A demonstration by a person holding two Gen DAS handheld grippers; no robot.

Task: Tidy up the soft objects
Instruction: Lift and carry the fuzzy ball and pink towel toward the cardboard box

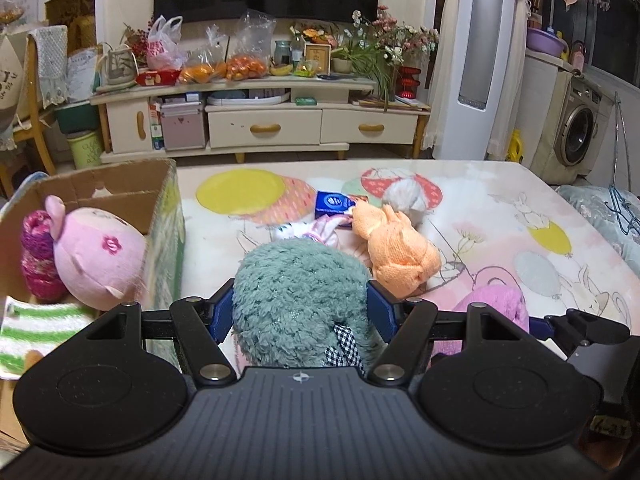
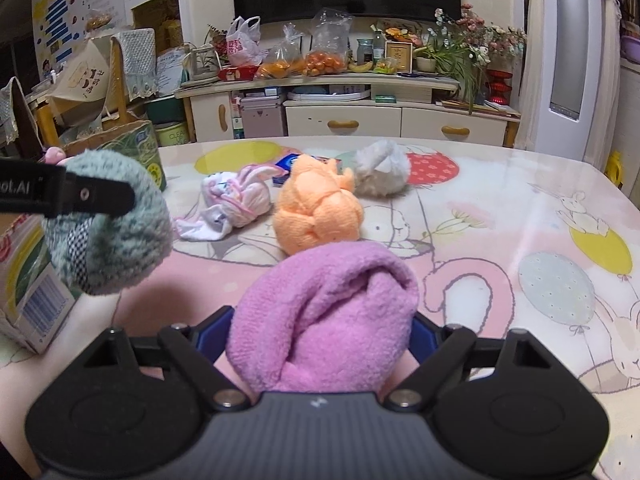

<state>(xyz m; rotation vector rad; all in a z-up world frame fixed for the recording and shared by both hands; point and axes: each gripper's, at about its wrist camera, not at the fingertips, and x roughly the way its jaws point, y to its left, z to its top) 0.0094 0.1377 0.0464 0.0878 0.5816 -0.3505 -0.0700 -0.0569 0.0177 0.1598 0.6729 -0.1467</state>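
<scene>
— Two soft things are being held. The left gripper squeezes a fuzzy grey-green rolled sock bundle between its blue pads, up off the picture tablecloth.

— And the other one?

— The right gripper has its jaws around a fluffy pink-purple rolled towel bundle. The pads press its sides, I think, but they are mostly hidden.

— Where is the box?

— An open brown cardboard box sits just left of the grey-green bundle. Inside lie a round pink plush toy, a dark pink knitted roll and a green-and-white striped cloth.

— What is on the table?

— An orange braided towel bundle, a white-and-pink sock knot beside it, and a white fluffy ball behind.
</scene>
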